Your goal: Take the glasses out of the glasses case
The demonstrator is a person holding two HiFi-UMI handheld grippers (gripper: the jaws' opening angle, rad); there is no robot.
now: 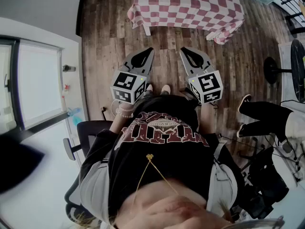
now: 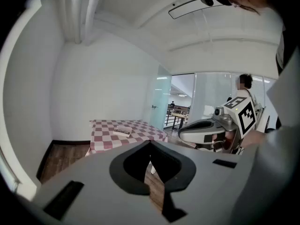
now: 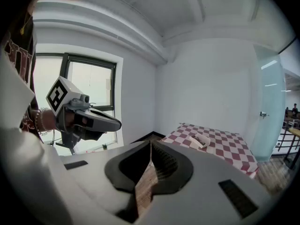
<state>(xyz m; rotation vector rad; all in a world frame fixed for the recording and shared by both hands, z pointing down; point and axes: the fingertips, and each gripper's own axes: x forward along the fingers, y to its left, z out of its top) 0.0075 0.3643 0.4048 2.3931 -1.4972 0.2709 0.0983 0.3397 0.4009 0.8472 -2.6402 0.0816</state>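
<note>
The approach looks like the step in hand: the small white oblong glasses case (image 3: pixel 202 139) lies on the counter draped in a red-and-white checked cloth (image 1: pixel 157 6), well apart from the person standing on the brown plank floor (image 1: pixel 105 37). The grey left tool (image 1: pixel 150 50) and grey right tool (image 1: pixel 182 50) hang side by side, each with its jaw tips drawn together on nothing. Next, I judge, comes stepping close, parting the jaws, and steadying the case while the other tool lifts its lid.
</note>
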